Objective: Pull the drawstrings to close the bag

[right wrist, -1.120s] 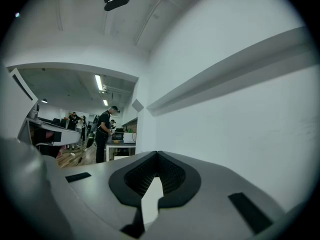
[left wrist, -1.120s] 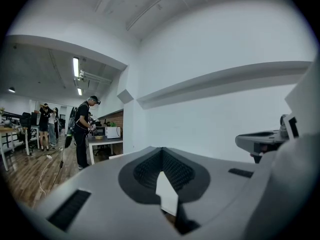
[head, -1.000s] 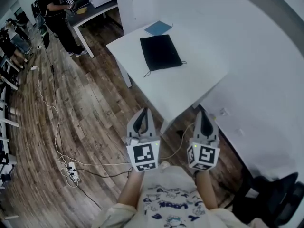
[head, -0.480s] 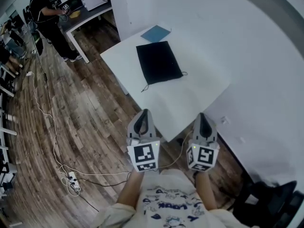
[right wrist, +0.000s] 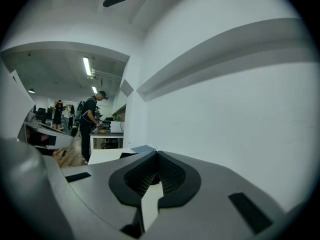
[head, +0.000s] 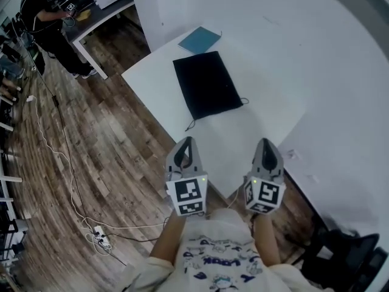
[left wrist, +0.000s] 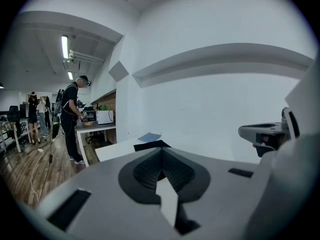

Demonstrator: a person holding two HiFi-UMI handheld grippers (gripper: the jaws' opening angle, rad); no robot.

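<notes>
A flat black drawstring bag (head: 206, 91) lies on the white table (head: 255, 132), with one cord end (head: 189, 126) trailing off its near left corner and a loop (head: 244, 100) at its right side. My left gripper (head: 185, 146) and right gripper (head: 266, 146) are held side by side close to my body, short of the table's near corner. Both point toward the bag, and both are shut with nothing in them. In the left gripper view the bag (left wrist: 151, 145) shows as a dark strip just beyond the shut jaws.
A blue sheet (head: 199, 39) lies on the table behind the bag. A person (head: 39, 17) stands at a desk at the far left. Cables and a power strip (head: 101, 240) run over the wooden floor. A black chair (head: 346, 254) stands at the lower right.
The view has come closer to the table, so the bag sits lower and larger in the head view. Both grippers stay shut and empty in front of my body.
</notes>
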